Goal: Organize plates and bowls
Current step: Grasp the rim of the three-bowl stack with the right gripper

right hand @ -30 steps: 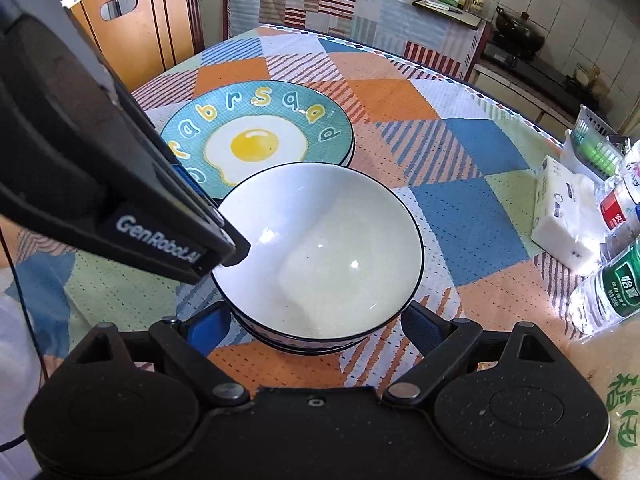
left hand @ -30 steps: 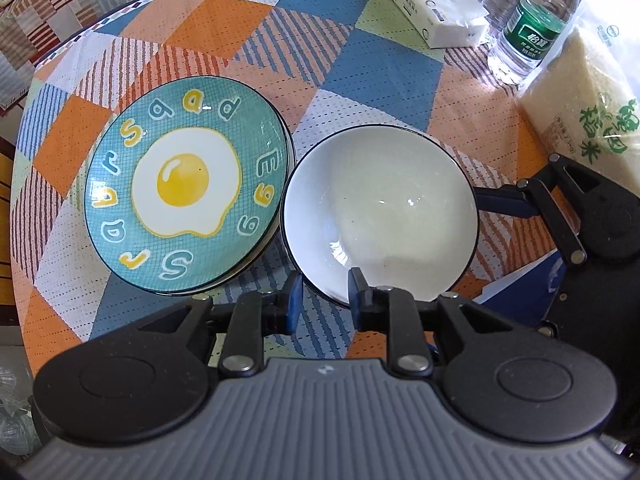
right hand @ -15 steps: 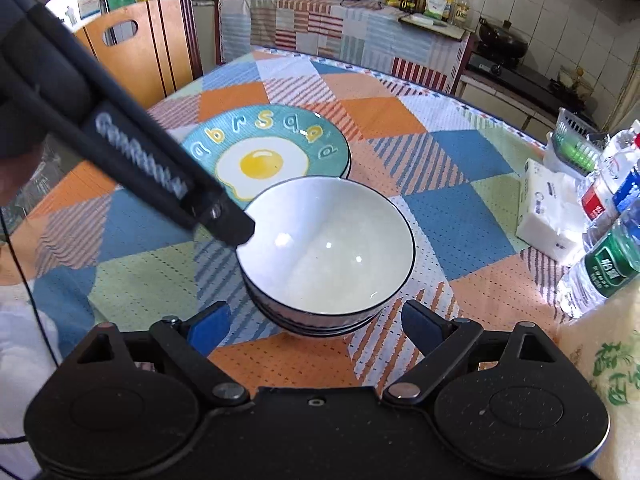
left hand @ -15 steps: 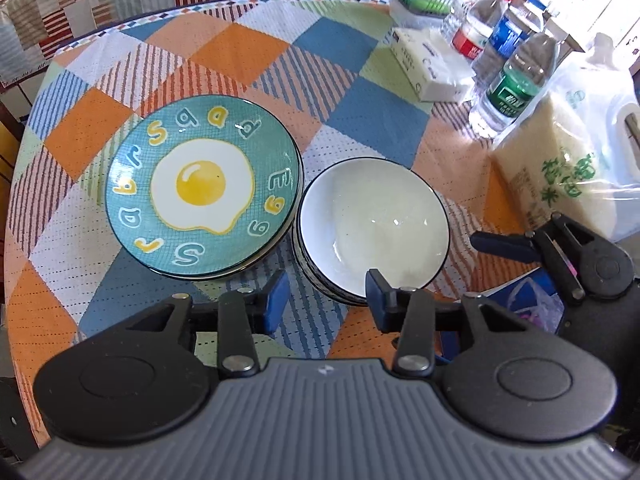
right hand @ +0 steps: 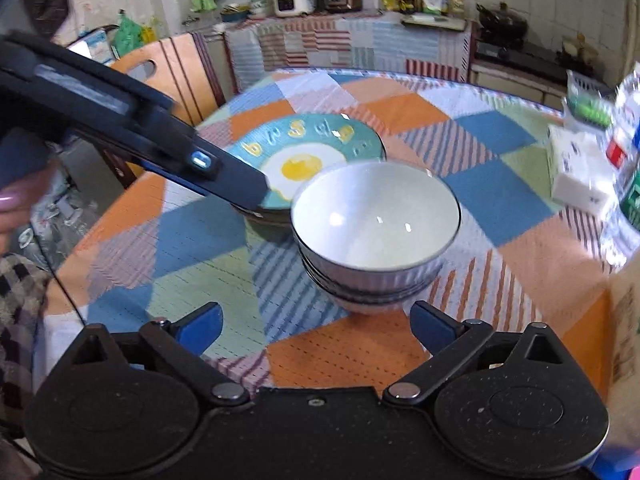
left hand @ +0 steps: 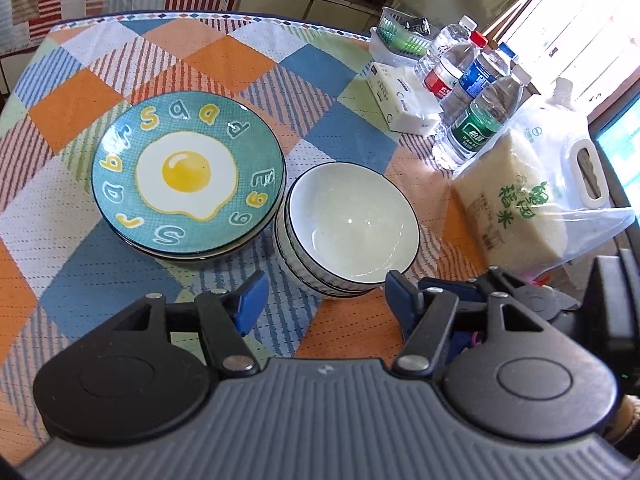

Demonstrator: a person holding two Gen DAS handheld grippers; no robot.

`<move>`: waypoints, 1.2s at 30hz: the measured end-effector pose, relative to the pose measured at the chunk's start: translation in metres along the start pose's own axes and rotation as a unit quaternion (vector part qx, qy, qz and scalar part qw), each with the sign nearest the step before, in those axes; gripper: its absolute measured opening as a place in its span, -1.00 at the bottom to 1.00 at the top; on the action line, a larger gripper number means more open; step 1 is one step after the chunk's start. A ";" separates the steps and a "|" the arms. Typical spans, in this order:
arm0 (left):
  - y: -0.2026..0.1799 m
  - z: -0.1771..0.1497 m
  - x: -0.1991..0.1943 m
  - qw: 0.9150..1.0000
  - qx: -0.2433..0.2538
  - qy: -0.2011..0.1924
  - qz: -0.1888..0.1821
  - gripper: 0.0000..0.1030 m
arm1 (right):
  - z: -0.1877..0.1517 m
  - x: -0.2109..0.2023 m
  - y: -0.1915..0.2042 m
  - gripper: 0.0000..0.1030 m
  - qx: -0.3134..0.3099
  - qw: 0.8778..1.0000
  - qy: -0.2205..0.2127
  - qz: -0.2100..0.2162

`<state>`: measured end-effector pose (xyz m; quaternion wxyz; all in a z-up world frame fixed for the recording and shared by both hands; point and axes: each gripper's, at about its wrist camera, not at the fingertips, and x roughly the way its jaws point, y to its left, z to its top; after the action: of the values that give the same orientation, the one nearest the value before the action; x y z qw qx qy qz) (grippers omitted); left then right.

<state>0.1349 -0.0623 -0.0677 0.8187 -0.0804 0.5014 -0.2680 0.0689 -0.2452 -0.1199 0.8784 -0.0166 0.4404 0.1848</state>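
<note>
A stack of white bowls with dark rims (left hand: 352, 236) stands on the patchwork tablecloth; it also shows in the right wrist view (right hand: 376, 220). To its left sits a stack of teal plates with a fried-egg picture (left hand: 188, 176), partly hidden by the left gripper's body in the right wrist view (right hand: 316, 148). My left gripper (left hand: 324, 300) is open and empty, just in front of the bowls. My right gripper (right hand: 316, 328) is open and empty, in front of the bowl stack.
A bag of rice (left hand: 532, 204), several water bottles (left hand: 476, 120), a tissue pack (left hand: 400, 100) and a small basket (left hand: 396, 36) stand at the table's right and far right. A wooden chair (right hand: 168, 76) stands beyond the table's left side.
My left gripper has let go of the bowl rim, opened wide and pulled back. My right gripper has also drawn back and upward from the bowls. The bowls stay stacked.
</note>
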 end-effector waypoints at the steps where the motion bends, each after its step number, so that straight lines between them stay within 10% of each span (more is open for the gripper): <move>1: 0.003 -0.002 0.004 1.000 -0.005 0.001 -0.007 0.26 | -0.001 0.006 -0.003 0.97 0.009 1.000 0.006 -0.002; 36: 0.029 0.005 0.112 0.998 -0.045 0.030 -0.029 0.15 | -0.008 0.090 -0.027 0.97 0.064 0.994 -0.079 -0.037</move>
<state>0.1893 -0.0966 -0.1637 0.7906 -0.1238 0.5349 -0.2709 0.1209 -0.2435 -0.1990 0.9157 0.0381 0.3800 0.1247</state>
